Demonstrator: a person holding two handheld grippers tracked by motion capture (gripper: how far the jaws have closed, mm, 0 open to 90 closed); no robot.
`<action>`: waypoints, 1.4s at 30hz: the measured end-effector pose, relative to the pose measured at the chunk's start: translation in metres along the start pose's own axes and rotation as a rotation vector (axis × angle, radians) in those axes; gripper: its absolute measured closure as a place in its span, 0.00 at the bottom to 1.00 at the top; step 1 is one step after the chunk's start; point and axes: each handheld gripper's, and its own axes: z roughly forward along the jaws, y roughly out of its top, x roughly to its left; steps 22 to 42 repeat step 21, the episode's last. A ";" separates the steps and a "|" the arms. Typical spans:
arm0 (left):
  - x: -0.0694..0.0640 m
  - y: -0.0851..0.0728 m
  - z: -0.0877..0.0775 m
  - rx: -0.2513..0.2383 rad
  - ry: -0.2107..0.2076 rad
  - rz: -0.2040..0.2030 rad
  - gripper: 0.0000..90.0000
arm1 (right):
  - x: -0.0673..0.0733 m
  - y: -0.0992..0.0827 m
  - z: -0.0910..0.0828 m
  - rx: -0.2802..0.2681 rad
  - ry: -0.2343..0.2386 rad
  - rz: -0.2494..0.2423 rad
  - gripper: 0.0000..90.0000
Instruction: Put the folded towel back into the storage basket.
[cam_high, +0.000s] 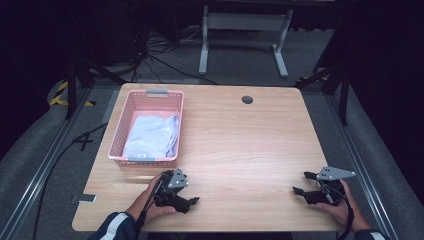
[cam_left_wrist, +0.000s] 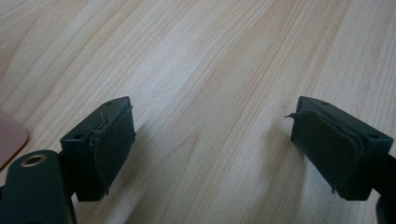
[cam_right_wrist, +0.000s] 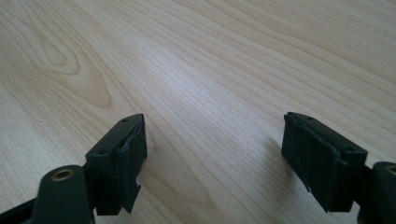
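Observation:
A pink basket (cam_high: 150, 102) stands at the table's left, and a folded pale blue cloth (cam_high: 151, 136) lies inside it. Just in front of the basket, near the front edge, a hand holds my left gripper (cam_high: 190, 196). Its jaws stand wide apart in the left gripper view (cam_left_wrist: 210, 140), with bare wood between them. A pink corner of the basket (cam_left_wrist: 10, 139) shows at that view's left edge. My right gripper (cam_high: 304, 183) rests at the front right and points left. It is open too (cam_right_wrist: 212, 149), low over the wood, with nothing between its pads (cam_right_wrist: 322, 158).
The light wooden table (cam_high: 245, 145) has a dark round cable hole (cam_high: 247, 99) near its back edge. Beyond the table, a white desk frame (cam_high: 245, 30) and cables lie on the grey floor. Dark metal rails run along both sides.

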 end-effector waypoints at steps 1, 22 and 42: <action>0.001 0.000 0.000 0.002 0.000 0.007 0.15 | 0.000 0.000 -0.001 0.000 -0.002 0.004 0.25; 0.003 0.004 0.004 0.016 -0.003 0.012 0.08 | 0.000 0.000 0.000 0.003 -0.011 0.008 0.24; 0.003 0.004 0.004 0.016 -0.003 0.012 0.08 | 0.000 0.000 0.000 0.003 -0.011 0.008 0.24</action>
